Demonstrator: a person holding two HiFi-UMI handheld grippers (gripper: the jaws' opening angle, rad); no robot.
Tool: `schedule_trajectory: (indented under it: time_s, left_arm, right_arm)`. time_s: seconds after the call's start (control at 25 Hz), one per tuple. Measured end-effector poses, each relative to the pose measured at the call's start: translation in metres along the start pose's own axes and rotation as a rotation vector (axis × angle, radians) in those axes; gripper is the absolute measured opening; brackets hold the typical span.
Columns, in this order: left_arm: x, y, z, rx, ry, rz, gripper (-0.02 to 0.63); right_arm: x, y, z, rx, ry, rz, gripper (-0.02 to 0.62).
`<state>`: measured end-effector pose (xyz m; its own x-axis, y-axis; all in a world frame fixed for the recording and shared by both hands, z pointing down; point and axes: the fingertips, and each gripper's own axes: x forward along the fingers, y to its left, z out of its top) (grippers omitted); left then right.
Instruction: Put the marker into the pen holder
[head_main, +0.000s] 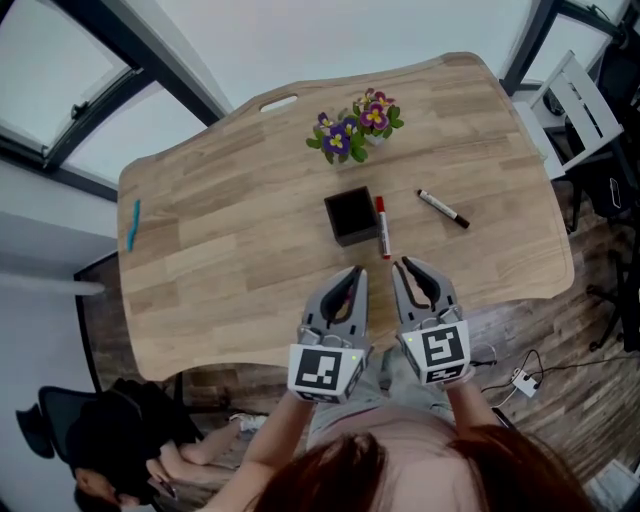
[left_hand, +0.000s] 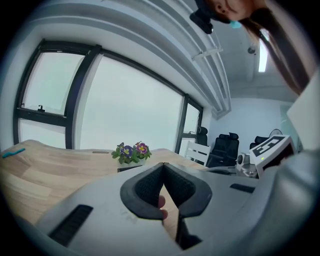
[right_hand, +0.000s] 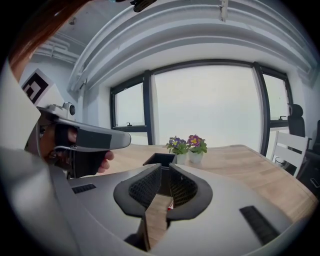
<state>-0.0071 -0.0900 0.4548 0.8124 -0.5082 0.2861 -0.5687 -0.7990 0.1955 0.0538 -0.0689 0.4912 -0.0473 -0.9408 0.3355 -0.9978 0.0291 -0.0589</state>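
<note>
On the wooden table (head_main: 220, 240) stands a black square pen holder (head_main: 351, 215), open at the top. A red marker (head_main: 382, 226) lies flat against its right side. A black marker (head_main: 443, 208) lies further right, apart from it. My left gripper (head_main: 356, 272) hovers just in front of the holder, its jaws touching with nothing between them. My right gripper (head_main: 404, 264) is beside it, near the red marker's near end, with only a slit between its jaws. The right gripper (right_hand: 165, 167) looks straight at the holder (right_hand: 160, 159). The left gripper (left_hand: 162, 165) is empty.
Small pots of purple and pink flowers (head_main: 355, 125) stand behind the holder. A blue object (head_main: 132, 223) lies at the table's left edge. A white chair (head_main: 565, 105) is at the right, and cables (head_main: 520, 380) lie on the floor. Black office chairs (left_hand: 222, 147) stand beyond the table.
</note>
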Motion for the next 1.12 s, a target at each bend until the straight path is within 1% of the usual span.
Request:
schedule_trajectory:
  time_s: [0.56, 0.72, 0.84, 1.12]
  left_arm:
    - [0.024, 0.027, -0.021, -0.029, 0.041, -0.025, 0.002]
    - [0.028, 0.028, -0.024, -0.046, 0.05, -0.038, 0.002]
    - [0.03, 0.03, -0.029, -0.046, 0.056, -0.047, 0.002]
    - [0.035, 0.035, -0.032, -0.074, 0.088, -0.058, 0.002]
  right_arm:
    - [0.039, -0.007, -0.05, 0.017, 0.116, -0.052, 0.042]
    - [0.047, -0.01, -0.064, 0.016, 0.149, -0.067, 0.061]
    - [0.054, -0.013, -0.074, 0.025, 0.179, -0.077, 0.069]
    - [0.069, -0.015, -0.099, 0.047, 0.261, -0.09, 0.08]
